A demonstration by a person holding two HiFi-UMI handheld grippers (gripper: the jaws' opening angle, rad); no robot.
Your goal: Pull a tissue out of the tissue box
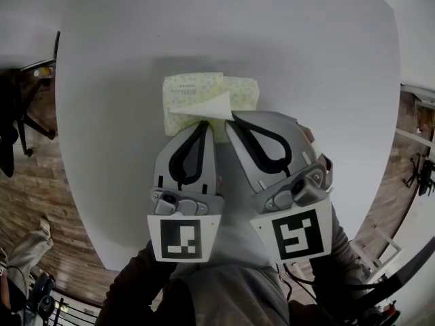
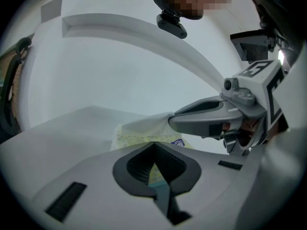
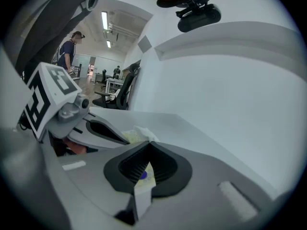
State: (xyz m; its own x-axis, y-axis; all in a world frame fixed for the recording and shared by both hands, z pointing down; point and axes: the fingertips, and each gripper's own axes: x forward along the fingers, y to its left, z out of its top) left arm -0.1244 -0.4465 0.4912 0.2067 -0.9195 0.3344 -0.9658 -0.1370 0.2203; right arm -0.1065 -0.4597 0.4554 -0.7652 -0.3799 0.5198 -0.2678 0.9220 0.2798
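1. The tissue box (image 1: 241, 90), a soft yellow-patterned pack, lies flat on the white table (image 1: 204, 26). It is at twelve o'clock from me, with its near edge right at both my tips.
2. My right gripper (image 1: 233, 116) reaches in from about five o'clock and is clenched on the tissue (image 1: 204, 104). The white sheet tents up from the top of the pack to those tips. I judge the hold is low and at the sheet's near edge, so a pull would draw it out through the opening rather than tear it.
3. My left gripper (image 1: 202, 124) comes from six o'clock, at nine o'clock of the right tips. Its jaws are pressed together, and I see nothing pinched between them. The tips sit at the pack's near edge, I think to pin the light pack down.
4. The sheet is not yet free of the pack.
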